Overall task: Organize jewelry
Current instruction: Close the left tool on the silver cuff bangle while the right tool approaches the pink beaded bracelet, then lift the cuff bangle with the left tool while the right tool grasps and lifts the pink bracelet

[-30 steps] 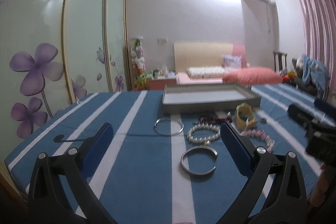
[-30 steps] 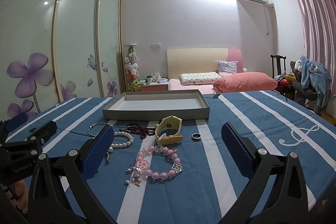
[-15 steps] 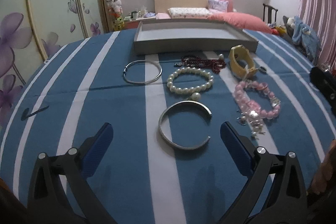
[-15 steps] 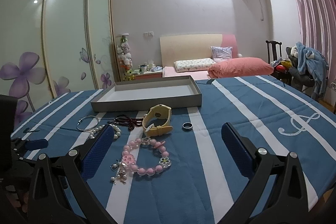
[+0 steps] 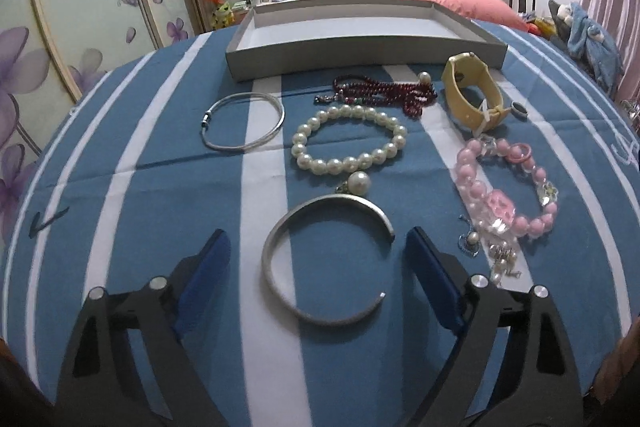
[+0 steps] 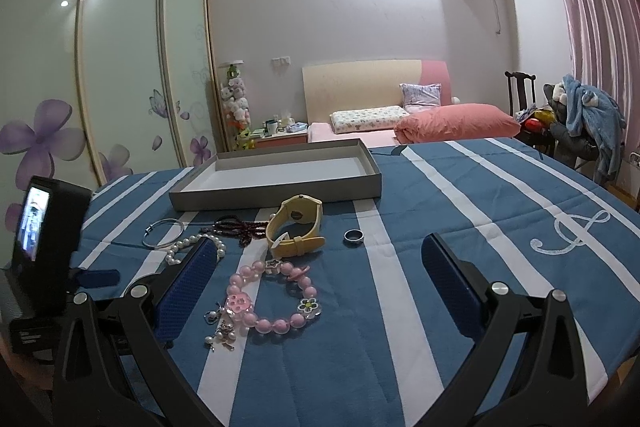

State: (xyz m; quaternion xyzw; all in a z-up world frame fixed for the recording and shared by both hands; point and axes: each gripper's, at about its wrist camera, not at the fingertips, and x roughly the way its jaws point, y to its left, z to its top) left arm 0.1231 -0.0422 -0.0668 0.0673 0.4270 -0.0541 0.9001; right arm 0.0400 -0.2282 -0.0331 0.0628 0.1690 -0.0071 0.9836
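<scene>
My left gripper is open, its blue fingers on either side of a silver open cuff bangle that lies on the blue striped cloth. Beyond it lie a pearl bracelet, a thin silver bangle, dark red beads, a yellow watch, a small ring and a pink bead bracelet. An empty grey tray stands behind them. My right gripper is open and empty, low over the pink bead bracelet, with the watch and ring ahead.
The left gripper's body with its screen stands at the left of the right wrist view. The cloth's right half carries only white stripes and an embroidered clef. A bed, wardrobe doors and a chair lie beyond the table.
My left gripper has tilted down and moved forward, so the silver cuff now lies between its fingers. My right gripper has shifted slightly right and closer to the pink bracelet.
</scene>
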